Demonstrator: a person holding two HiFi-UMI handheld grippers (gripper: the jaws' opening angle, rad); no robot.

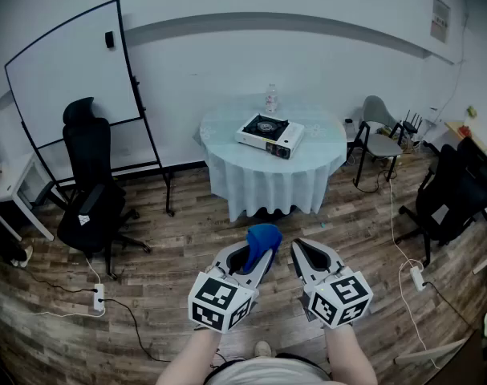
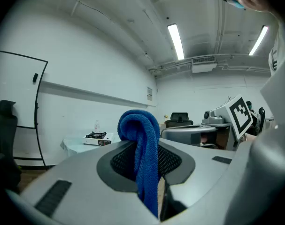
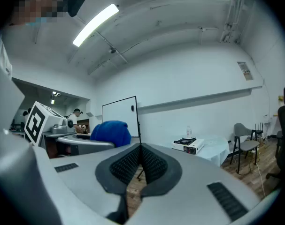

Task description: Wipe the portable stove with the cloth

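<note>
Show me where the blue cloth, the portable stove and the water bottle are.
blue cloth [image 2: 144, 144]: left gripper view, on the hanging fold.
portable stove [image 1: 283, 135]: head view, on its white top beside the burner.
water bottle [image 1: 270, 99]: head view, on its body.

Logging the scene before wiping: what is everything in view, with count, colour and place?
portable stove: one, white, on the table
table: one, round, pale tablecloth, by far wall
bottle: one, clear, behind the stove
whiteboard: one, white, left of the table
office chairs: two, black, far left and far right
grey chair: one, right of the table
cloth: one, blue, in the left gripper
left gripper: one, grey, shut on the cloth
right gripper: one, grey, shut, empty
</note>
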